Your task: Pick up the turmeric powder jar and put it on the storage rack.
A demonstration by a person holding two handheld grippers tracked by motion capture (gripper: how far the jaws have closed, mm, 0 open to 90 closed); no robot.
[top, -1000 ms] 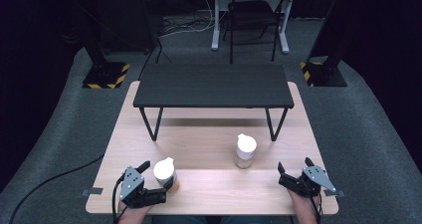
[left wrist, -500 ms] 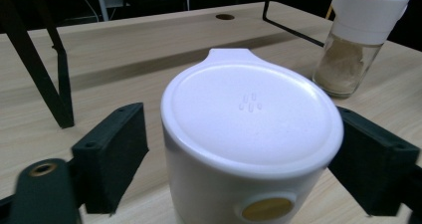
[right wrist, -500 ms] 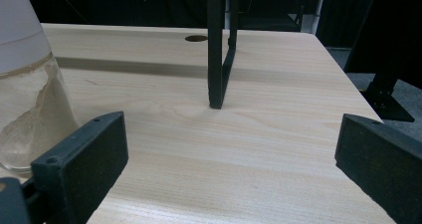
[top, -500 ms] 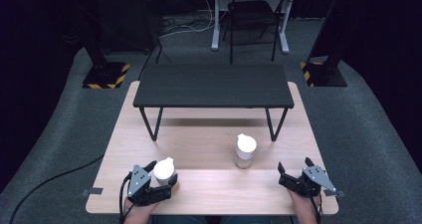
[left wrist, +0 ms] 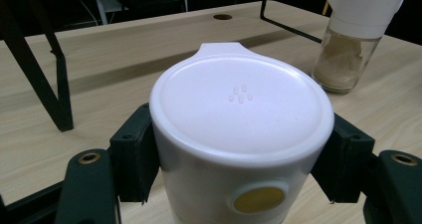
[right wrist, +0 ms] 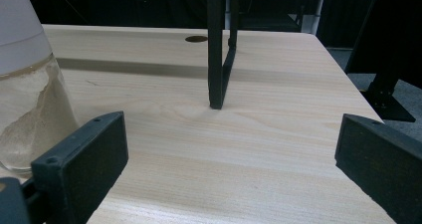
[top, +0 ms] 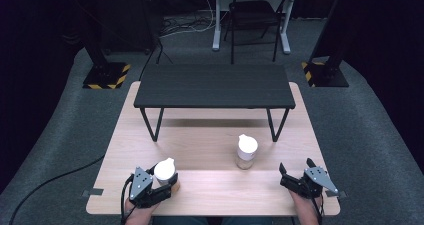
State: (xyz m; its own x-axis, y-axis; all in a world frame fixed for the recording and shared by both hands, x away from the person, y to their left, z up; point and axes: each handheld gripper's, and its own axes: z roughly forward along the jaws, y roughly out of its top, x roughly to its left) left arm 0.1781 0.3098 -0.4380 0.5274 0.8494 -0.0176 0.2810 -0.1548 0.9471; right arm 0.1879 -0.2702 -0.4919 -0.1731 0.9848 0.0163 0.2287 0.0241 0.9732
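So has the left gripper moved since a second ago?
Yes. The left gripper has slid right along the wooden table's near edge, closing around the white-lidded jar.

Right tongs (right wrist: 231, 171) spread wide over wooden table (right wrist: 278, 149), glass jar (right wrist: 27, 109) at left, black leg (right wrist: 219, 50) ahead

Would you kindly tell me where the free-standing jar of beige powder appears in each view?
High view: the powder jar stands right of centre on the wooden table.
Left gripper view: upper right.
Right gripper view: left edge.
Shared landmark: the black shelf leg.
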